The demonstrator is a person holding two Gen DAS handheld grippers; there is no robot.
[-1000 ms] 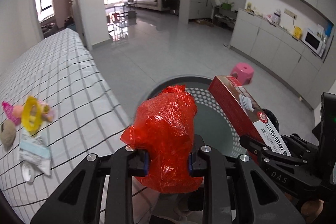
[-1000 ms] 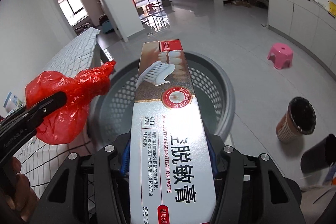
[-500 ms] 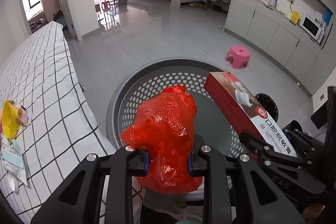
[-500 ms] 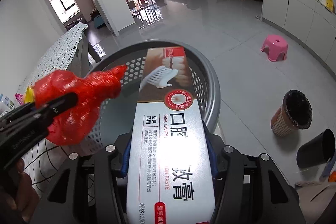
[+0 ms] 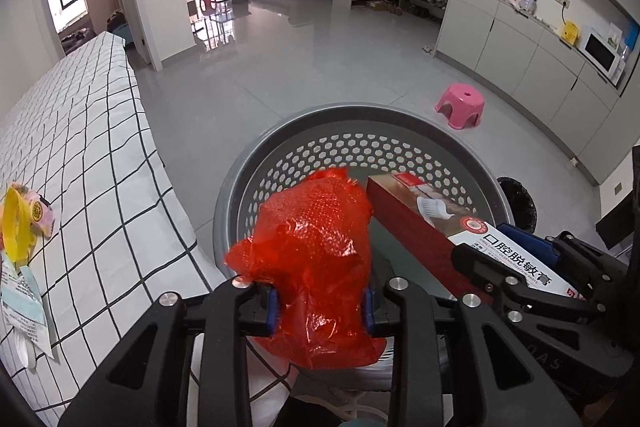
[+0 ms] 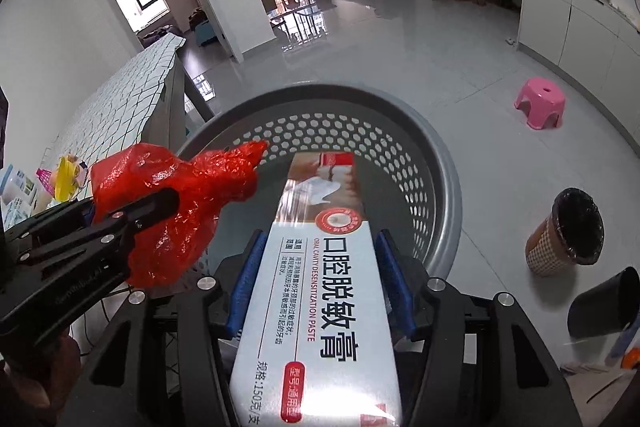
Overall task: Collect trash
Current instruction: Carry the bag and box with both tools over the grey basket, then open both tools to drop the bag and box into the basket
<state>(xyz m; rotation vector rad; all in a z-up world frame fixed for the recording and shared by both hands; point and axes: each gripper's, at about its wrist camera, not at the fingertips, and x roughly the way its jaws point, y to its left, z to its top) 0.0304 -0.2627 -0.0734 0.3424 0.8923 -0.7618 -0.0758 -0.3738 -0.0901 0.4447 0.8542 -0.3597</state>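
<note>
A crumpled red plastic bag fills the gap between the blue pads of my left gripper, whose jaws are opening; the pads still touch the bag. It hangs over the near rim of a grey perforated basket. My right gripper is also opening around a long toothpaste box. Thin gaps show beside its blue pads, and the box's far end dips into the basket. Seen from the right wrist, the left gripper with the bag sits at the left.
A table with a checked cloth stands left of the basket, holding a yellow wrapper and a white packet. On the floor to the right are a pink stool, a small lined bin and a black cup.
Both grippers moved forward and down over the basket. The left pads have spread around the red bag. The right pads have parted from the box, whose far end has tipped down.
</note>
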